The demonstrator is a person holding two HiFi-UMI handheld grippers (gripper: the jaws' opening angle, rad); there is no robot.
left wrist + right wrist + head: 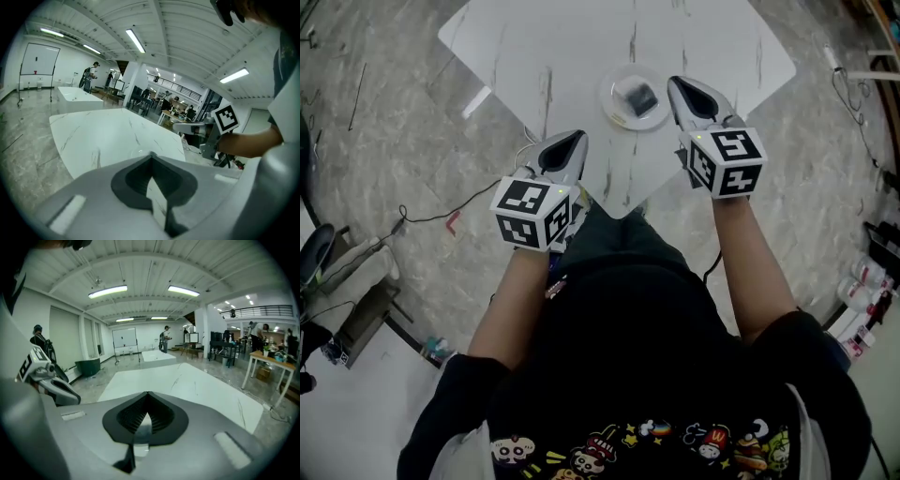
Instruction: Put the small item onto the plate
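Observation:
A small dark item [636, 95] lies on a round white plate [608, 109] near the front of the white marble table [553, 47]. My right gripper [676, 83] hovers just right of the plate; its jaws meet at the tips and nothing is between them. It is also shut and empty in the right gripper view [147, 393]. My left gripper [578, 136] hangs over the table's front left edge, shut and empty, and looks the same in the left gripper view [151, 154]. Neither gripper touches the plate or the item.
The table's pointed near corner [623, 214] is right in front of the person's body. Cables [441, 217] and gear [337, 281] lie on the floor at left, bottles [862, 300] at right. Other tables and people stand far off in the hall.

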